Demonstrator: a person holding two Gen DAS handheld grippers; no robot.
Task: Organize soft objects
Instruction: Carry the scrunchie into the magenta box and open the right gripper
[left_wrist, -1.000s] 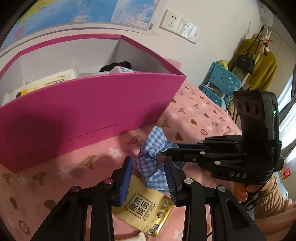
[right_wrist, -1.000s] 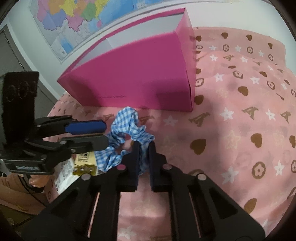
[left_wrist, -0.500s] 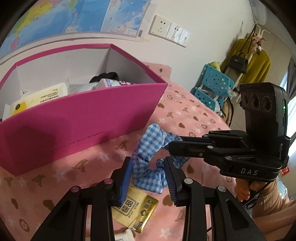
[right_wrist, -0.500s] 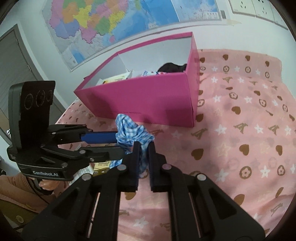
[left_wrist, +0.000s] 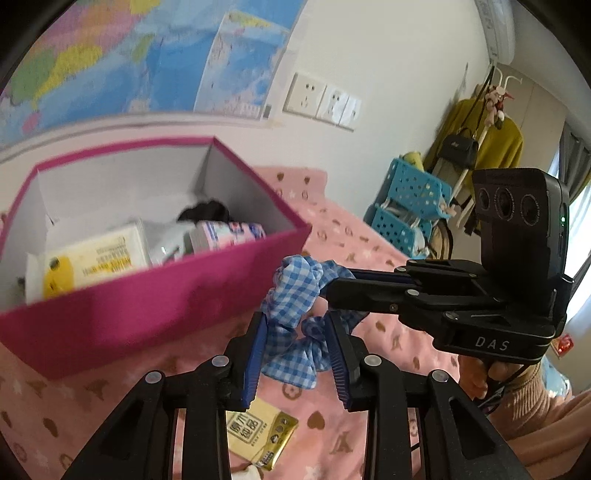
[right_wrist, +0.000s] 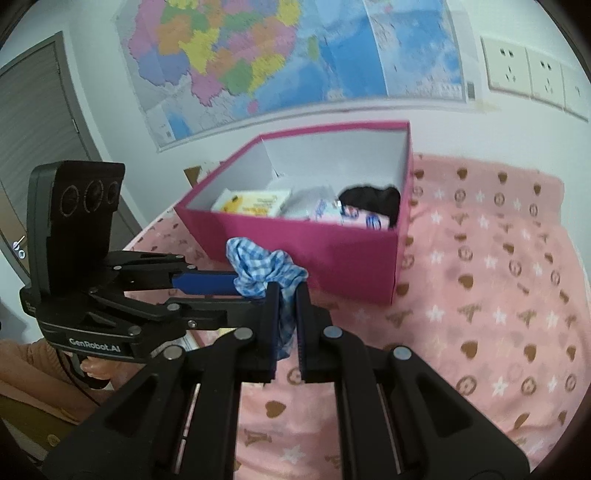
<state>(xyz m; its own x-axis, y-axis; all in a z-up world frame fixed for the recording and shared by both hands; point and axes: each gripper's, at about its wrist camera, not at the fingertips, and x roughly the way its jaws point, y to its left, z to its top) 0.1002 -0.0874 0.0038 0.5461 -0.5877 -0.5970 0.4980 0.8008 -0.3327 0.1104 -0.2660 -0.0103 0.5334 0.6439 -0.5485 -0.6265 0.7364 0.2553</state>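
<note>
A blue gingham scrunchie hangs in the air over a pink patterned bed, pinched in the right tool, whose fingers are drawn narrow on a fold of the cloth. The left tool stands wide, its blue pads to either side of the scrunchie's lower loop without visibly pressing it. The open magenta box sits just beyond, already holding a yellow wipes pack, a pink-and-white packet and a dark fabric item.

The grip looks thin: only a small bunch of fabric sits between the right tool's fingers, so a quick swing toward the box could let the scrunchie slip and drop onto the bed short of the rim. The loop could also snag on a left pad as the two tools part, tugging it free. A low approach risks nudging the light box wall.

How much fabric is actually clamped is hidden by the fingers. Both views are motion-blurred, so the box's contents are hard to read, and the dark item cannot be identified. A yellow packet lies on the bed below the left tool, partly cut off by it; a white scrap at the frame's bottom edge is unidentifiable.
</note>
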